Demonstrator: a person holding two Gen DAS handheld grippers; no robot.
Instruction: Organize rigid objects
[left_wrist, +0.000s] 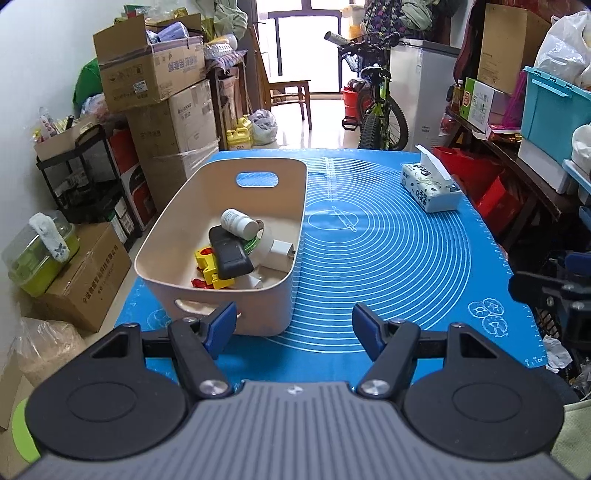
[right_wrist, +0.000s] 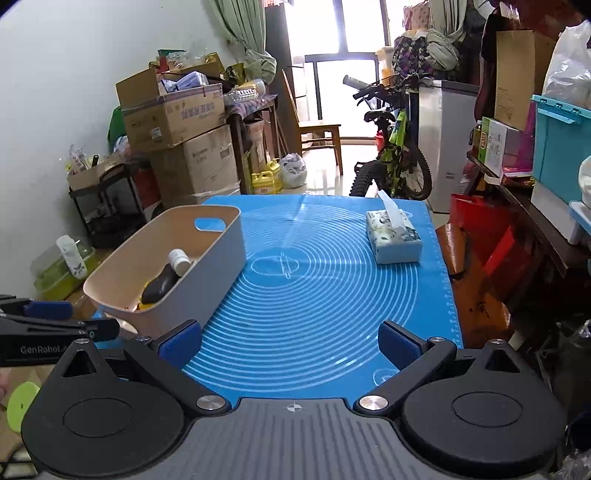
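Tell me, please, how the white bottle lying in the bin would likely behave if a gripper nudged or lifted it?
The white bottle lies on its side atop the black remote, so a nudge would probably roll it off. It looks like rigid plastic, so likely stiff in a grip. Its smooth round body may slip unless gripped across the middle.
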